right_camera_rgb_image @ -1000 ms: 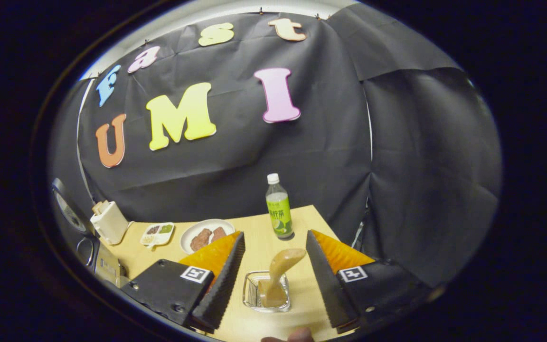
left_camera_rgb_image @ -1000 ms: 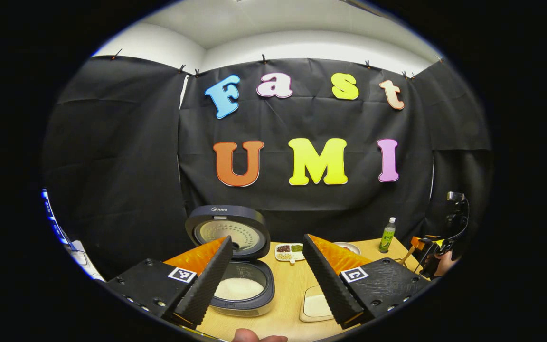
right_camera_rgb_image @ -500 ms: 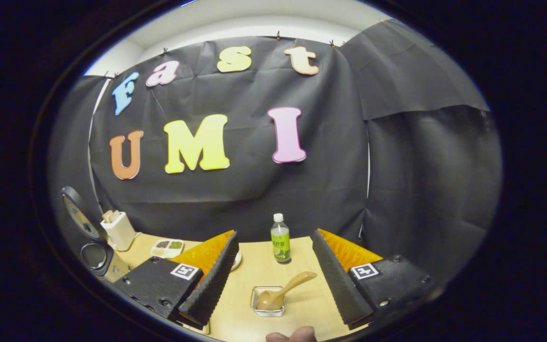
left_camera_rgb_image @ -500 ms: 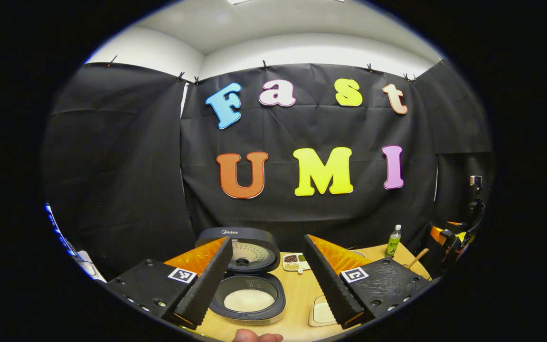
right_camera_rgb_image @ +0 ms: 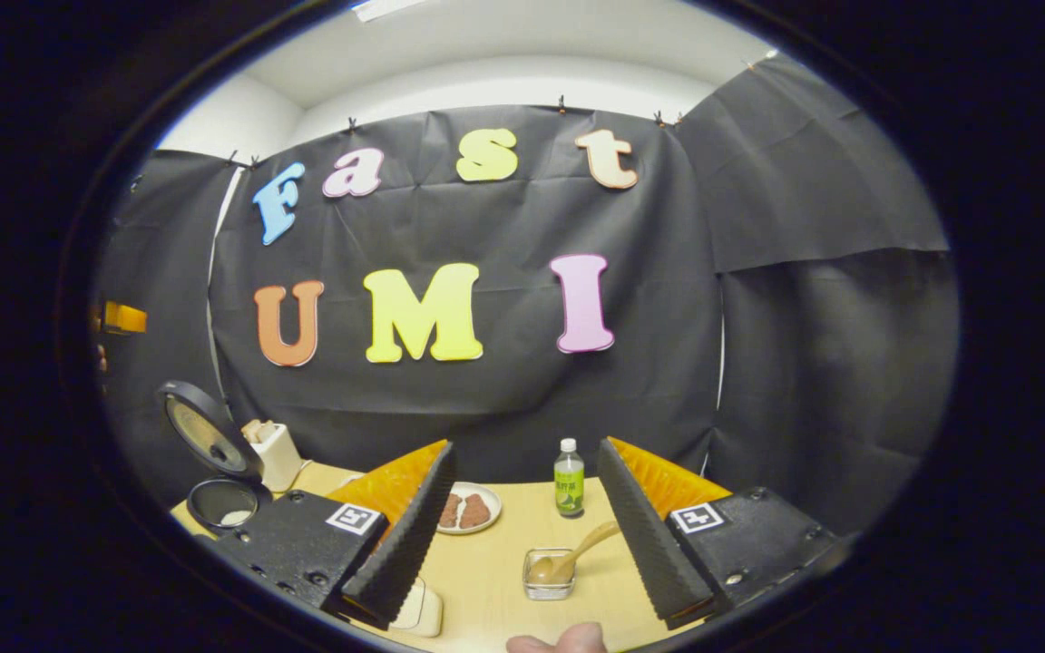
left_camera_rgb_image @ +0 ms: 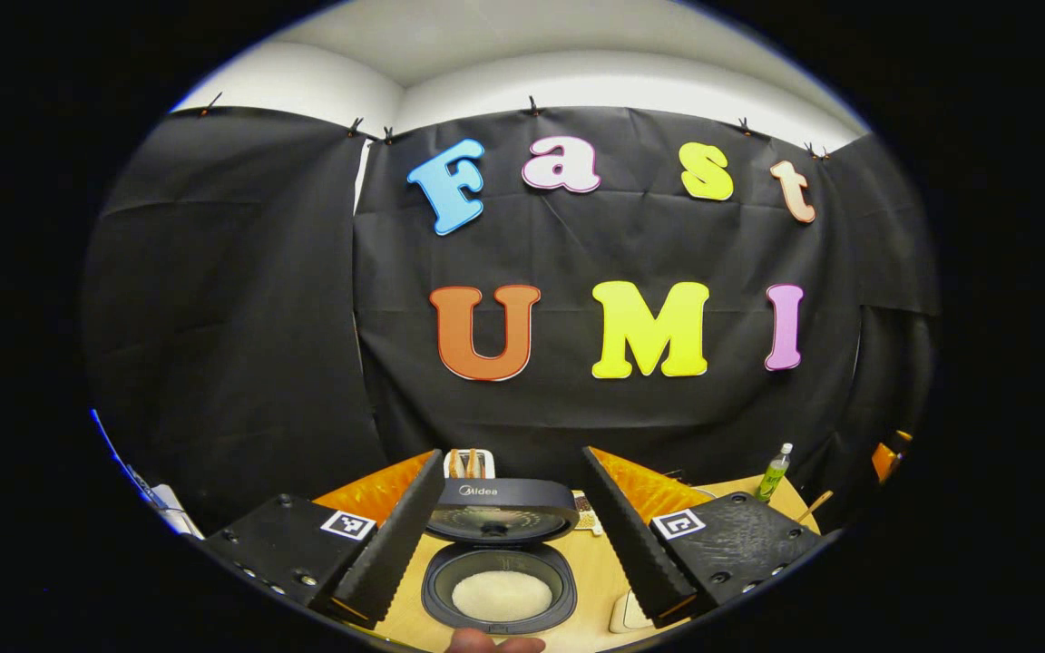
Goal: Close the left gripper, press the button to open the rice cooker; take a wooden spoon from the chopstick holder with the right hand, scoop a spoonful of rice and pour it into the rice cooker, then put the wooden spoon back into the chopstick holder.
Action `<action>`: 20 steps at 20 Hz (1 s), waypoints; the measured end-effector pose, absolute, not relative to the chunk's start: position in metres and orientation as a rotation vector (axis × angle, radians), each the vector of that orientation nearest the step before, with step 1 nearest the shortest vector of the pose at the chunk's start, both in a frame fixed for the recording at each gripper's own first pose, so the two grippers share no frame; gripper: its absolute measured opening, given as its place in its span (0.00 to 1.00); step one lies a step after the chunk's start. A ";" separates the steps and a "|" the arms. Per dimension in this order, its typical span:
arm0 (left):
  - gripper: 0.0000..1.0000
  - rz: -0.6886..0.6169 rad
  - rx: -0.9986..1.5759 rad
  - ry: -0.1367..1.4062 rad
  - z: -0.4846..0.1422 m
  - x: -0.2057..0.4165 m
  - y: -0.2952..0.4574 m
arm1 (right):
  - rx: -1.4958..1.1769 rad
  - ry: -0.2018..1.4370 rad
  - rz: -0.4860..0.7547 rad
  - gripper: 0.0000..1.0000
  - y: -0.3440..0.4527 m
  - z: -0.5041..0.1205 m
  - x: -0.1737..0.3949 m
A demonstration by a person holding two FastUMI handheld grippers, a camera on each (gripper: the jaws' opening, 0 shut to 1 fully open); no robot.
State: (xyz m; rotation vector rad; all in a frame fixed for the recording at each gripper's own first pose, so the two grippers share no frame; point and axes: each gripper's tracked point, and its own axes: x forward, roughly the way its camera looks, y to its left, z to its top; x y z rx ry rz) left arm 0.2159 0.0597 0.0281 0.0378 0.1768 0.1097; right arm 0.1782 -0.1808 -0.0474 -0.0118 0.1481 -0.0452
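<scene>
Wooden table (right_camera_rgb_image: 504, 567) before black cloth. In the left gripper view, the left gripper (left_camera_rgb_image: 512, 535) is spread wide around the open rice cooker (left_camera_rgb_image: 500, 580) at 6 o'clock, lid marked "Midea", rice inside. In the right gripper view, the right gripper (right_camera_rgb_image: 522, 535) is spread and empty; the wooden spoon (right_camera_rgb_image: 568, 562) rests in a small clear holder (right_camera_rgb_image: 548, 580) between its fingers. The bottle (right_camera_rgb_image: 568, 490) label is unreadable.
</scene>
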 end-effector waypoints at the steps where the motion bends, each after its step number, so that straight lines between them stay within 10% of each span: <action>1: 0.95 0.104 0.043 0.192 0.026 0.226 0.063 | -0.020 0.138 -0.050 1.00 -0.179 -0.043 0.170; 20: 0.96 0.082 0.009 0.490 -0.069 0.322 0.113 | -0.087 0.167 -0.258 1.00 -0.212 -0.057 0.059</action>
